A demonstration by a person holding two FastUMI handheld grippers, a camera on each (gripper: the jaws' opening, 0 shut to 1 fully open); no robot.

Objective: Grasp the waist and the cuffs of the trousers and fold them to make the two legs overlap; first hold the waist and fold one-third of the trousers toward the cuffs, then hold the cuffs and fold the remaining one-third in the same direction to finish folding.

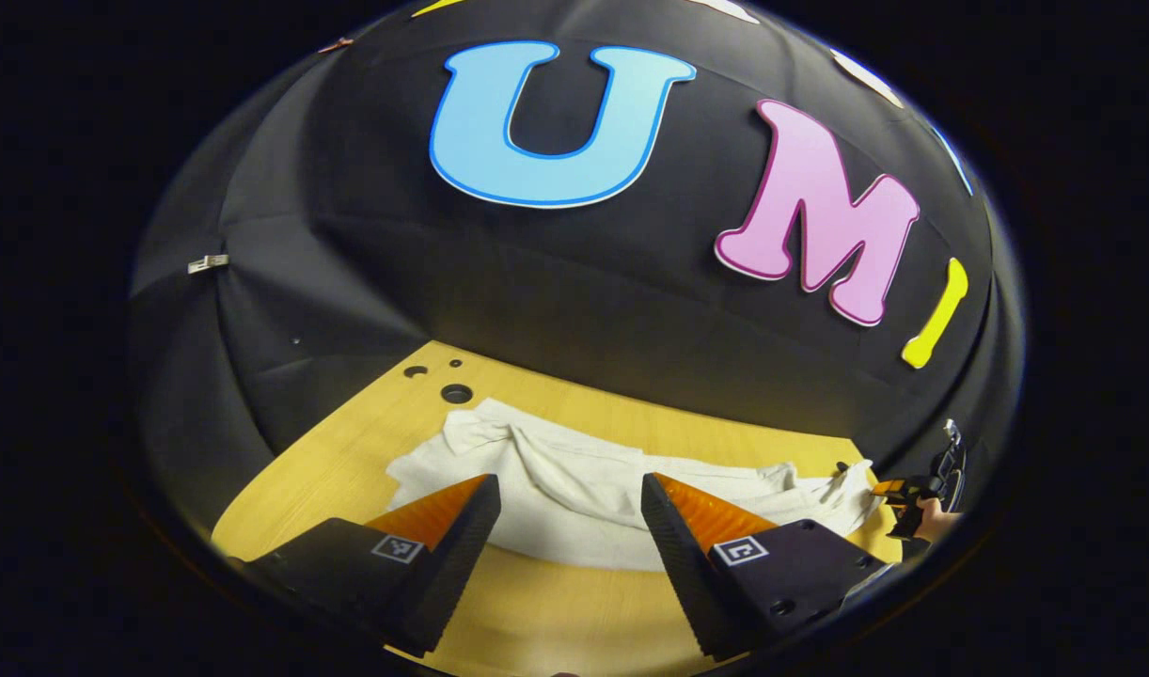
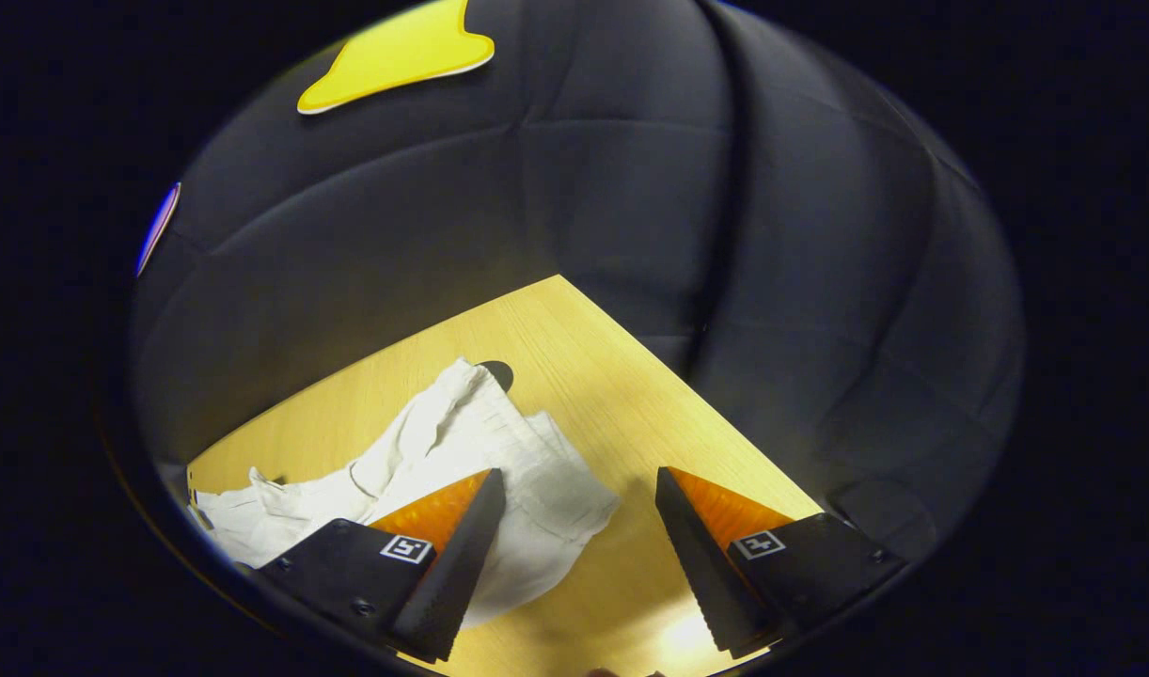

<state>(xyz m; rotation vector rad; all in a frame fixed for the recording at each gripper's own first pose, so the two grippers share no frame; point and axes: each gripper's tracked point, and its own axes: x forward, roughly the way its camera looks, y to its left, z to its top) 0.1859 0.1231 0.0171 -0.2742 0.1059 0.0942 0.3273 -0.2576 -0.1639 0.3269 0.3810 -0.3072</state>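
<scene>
Trousers [image 1: 584, 503] laid crumpled on table [image 1: 368, 442], both grippers held above, nothing gripped.

In the left gripper view, the left gripper [image 1: 567, 503] is seen over the near edge of the pale trousers, jaws spread apart and empty; the right gripper [image 1: 899, 496] and a hand [image 1: 934, 520] are seen at the far right end of the cloth. In the right gripper view, the right gripper [image 2: 579, 498] is held with jaws wide apart over one gathered end of the trousers [image 2: 480, 451], empty. Holes [image 1: 455, 393] are noted in the table beyond the cloth.
</scene>
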